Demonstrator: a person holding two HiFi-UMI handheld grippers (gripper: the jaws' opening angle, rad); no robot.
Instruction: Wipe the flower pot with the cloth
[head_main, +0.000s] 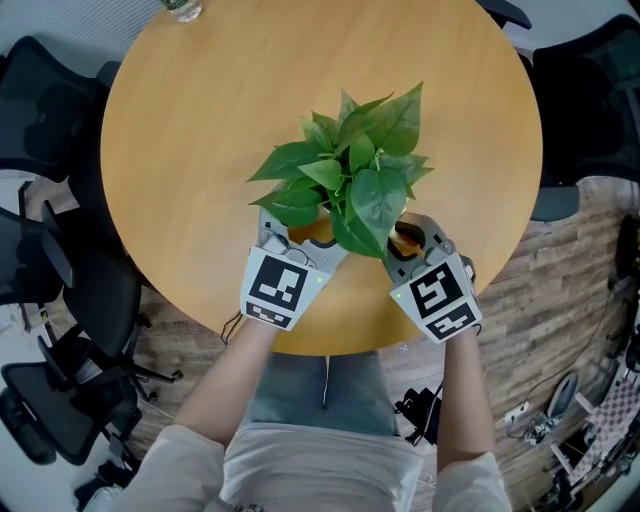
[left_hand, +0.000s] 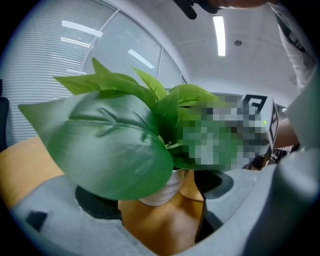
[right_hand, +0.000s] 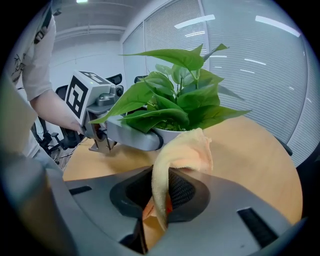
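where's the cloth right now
The cloth is pinched in the right gripper, low centre of the right gripper view, its free end flopping toward the white flower pot just ahead.

Orange cloth, green leaves, white pot, tan table

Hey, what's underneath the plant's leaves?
A white ribbed pot, between the left gripper's parted jaws. In the head view the leaves hide it completely.

No word, brand or number can be read. The white cube on the left claw and its twin on the right claw carry black square marker patterns. Dark print on the person's white shirt is illegible.
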